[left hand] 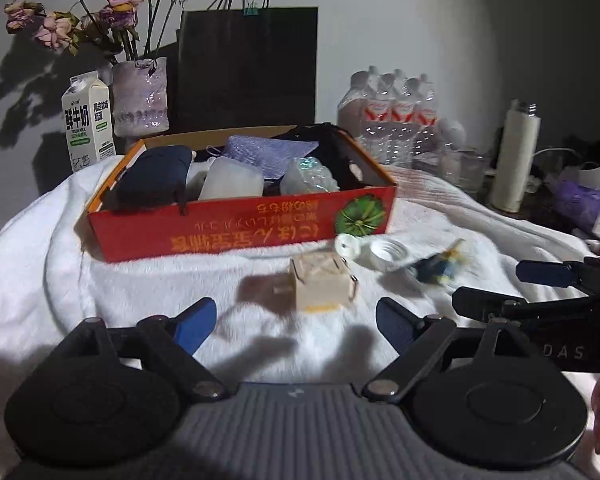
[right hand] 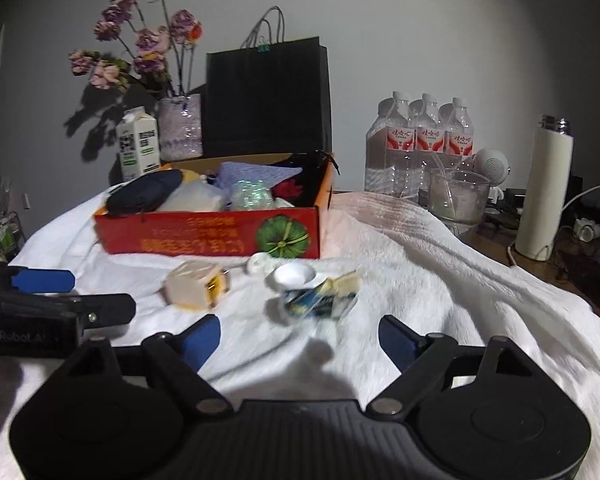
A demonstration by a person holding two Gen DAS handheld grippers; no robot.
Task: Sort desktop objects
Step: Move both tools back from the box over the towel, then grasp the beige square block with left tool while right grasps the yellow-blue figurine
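Observation:
A red cardboard box (left hand: 236, 232) (right hand: 204, 236) sits on a white towel and holds several items, among them a dark pouch (left hand: 152, 176) and a purple cloth (left hand: 268, 152). In front of it lie a small wooden block (left hand: 322, 280) (right hand: 196, 284), two white caps (left hand: 388, 252) (right hand: 294, 274) and a blue-yellow packet (left hand: 440, 266) (right hand: 324, 296). My left gripper (left hand: 296, 324) is open and empty, just short of the wooden block. My right gripper (right hand: 300, 340) is open and empty, just short of the packet. Each gripper shows from the side in the other's view.
Behind the box stand a milk carton (left hand: 86, 120), a vase of dried roses (left hand: 140, 96) and a black paper bag (left hand: 248, 68). At the right are water bottles (right hand: 420, 144), a glass bowl (right hand: 458, 196) and a white thermos (right hand: 544, 192).

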